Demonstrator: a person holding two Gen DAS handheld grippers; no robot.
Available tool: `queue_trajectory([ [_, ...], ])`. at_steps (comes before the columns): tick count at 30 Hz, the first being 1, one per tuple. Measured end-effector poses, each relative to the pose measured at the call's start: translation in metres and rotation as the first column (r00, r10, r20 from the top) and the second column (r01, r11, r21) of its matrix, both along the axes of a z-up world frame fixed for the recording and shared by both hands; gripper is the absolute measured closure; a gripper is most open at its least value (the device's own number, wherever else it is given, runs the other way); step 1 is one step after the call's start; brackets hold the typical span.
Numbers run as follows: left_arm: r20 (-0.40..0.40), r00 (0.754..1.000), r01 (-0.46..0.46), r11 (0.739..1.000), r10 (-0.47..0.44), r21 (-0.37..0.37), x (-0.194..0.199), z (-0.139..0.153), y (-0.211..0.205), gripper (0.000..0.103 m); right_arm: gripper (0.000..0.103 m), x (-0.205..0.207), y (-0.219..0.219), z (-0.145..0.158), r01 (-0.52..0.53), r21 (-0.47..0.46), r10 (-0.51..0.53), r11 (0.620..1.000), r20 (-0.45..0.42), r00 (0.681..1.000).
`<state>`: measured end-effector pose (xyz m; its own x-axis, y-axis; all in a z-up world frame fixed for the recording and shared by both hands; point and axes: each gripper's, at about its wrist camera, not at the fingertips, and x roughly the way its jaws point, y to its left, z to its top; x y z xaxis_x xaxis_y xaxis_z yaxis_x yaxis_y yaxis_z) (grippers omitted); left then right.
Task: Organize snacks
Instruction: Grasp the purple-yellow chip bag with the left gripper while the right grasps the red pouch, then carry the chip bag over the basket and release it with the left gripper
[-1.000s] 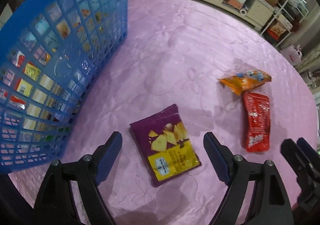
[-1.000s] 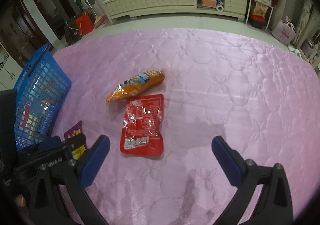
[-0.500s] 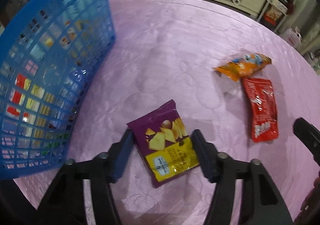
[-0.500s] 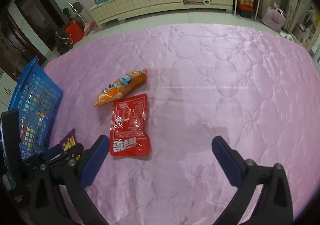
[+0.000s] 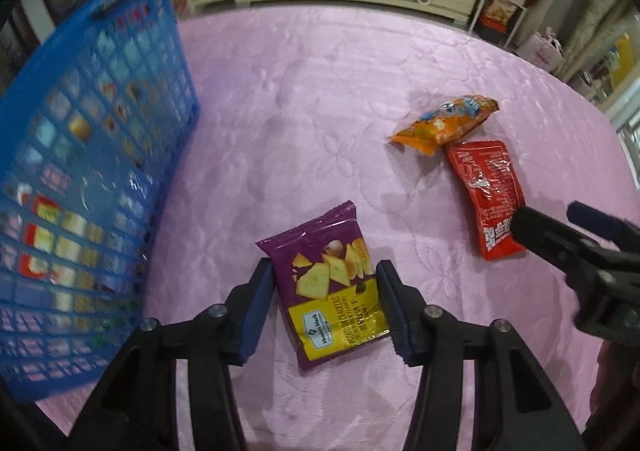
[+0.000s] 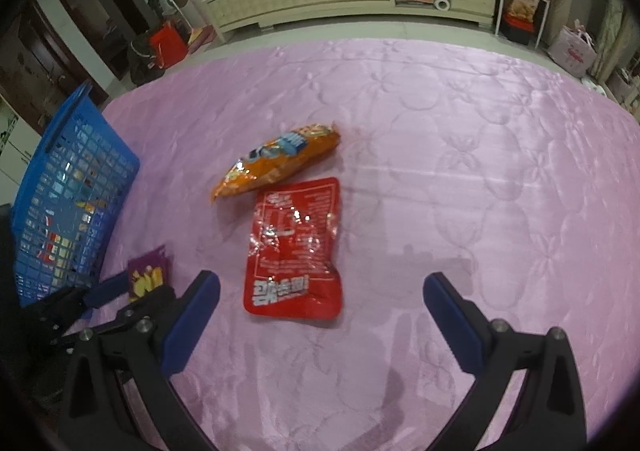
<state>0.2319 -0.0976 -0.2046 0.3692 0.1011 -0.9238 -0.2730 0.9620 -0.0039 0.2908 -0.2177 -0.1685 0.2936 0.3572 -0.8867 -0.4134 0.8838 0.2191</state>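
Closing on the purple-and-yellow foil cracker packet [image 5: 330, 287], the left gripper [image 5: 325, 305] had jaws touching its sides; lifting into the blue plastic lattice basket [image 5: 80, 179] beside it seemed next, the right gripper [image 6: 320, 315] gaping empty.

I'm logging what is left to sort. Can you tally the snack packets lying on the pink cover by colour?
Purple: 1, the purple cracker packet, between the fingers of the left gripper
Orange: 1, the orange packet
Red: 1, the red packet, in front of the open right gripper
Total: 3
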Motion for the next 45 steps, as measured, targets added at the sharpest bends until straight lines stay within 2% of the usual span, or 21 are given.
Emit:
queue_trajectory([
  [8, 0.048, 0.992, 0.110, 0.991, -0.114, 0.075, -0.004, 0.017, -0.013, 0.054, 0.000, 0.002, 0.016, -0.003, -0.014, -0.015, 0.014, 1.000, 0.017, 1.000],
  [11, 0.057, 0.989, 0.135, 0.988, -0.140, 0.073, -0.003, 0.017, -0.015, 0.054, 0.001, 0.003, 0.024, -0.010, -0.021, -0.019, 0.021, 1.000, 0.016, 1.000],
  [14, 0.061, 0.987, 0.148, 0.987, -0.152, 0.059, 0.003, 0.018, -0.014, 0.054, 0.006, 0.003, 0.033, -0.019, -0.020, -0.060, 0.022, 0.998, 0.023, 1.000],
  [17, 0.056, 0.986, 0.151, 0.987, -0.154, 0.050, 0.000, 0.017, -0.012, 0.054, 0.015, -0.001, 0.040, -0.017, -0.034, -0.104, 0.040, 0.994, 0.057, 0.998],
  [19, 0.057, 0.985, 0.163, 0.986, -0.165, 0.044, -0.003, 0.017, -0.008, 0.054, 0.017, -0.004, 0.044, -0.018, -0.048, -0.137, 0.059, 0.989, 0.076, 0.995],
  [22, 0.057, 0.983, 0.170, 0.984, -0.173, 0.044, -0.004, 0.014, -0.005, 0.054, 0.035, -0.005, 0.041, -0.016, -0.042, -0.164, 0.062, 0.985, 0.114, 0.992],
  [23, 0.056, 0.983, 0.171, 0.985, -0.173, 0.036, -0.005, 0.011, -0.003, 0.054, 0.045, -0.005, 0.039, -0.015, -0.035, -0.158, 0.054, 0.987, 0.117, 0.992],
  [26, 0.060, 0.983, 0.172, 0.985, -0.173, 0.033, -0.002, 0.007, -0.004, 0.054, 0.049, -0.003, 0.031, -0.014, -0.037, -0.106, 0.047, 0.994, 0.096, 0.994],
  [30, 0.060, 0.984, 0.166, 0.986, -0.167, 0.025, 0.003, 0.004, -0.002, 0.054, 0.076, -0.004, 0.025, -0.013, -0.035, -0.062, 0.040, 0.998, 0.090, 0.995],
  [39, 0.082, 0.983, 0.166, 0.986, -0.166, 0.000, 0.006, 0.006, -0.002, 0.054, 0.078, -0.017, 0.026, -0.009, -0.065, -0.031, 0.068, 0.997, 0.108, 0.992],
  [45, 0.133, 0.970, 0.204, 0.979, -0.204, 0.013, -0.007, 0.027, -0.007, 0.054, 0.078, -0.042, 0.021, 0.020, -0.078, -0.039, 0.084, 0.996, 0.188, 0.979],
])
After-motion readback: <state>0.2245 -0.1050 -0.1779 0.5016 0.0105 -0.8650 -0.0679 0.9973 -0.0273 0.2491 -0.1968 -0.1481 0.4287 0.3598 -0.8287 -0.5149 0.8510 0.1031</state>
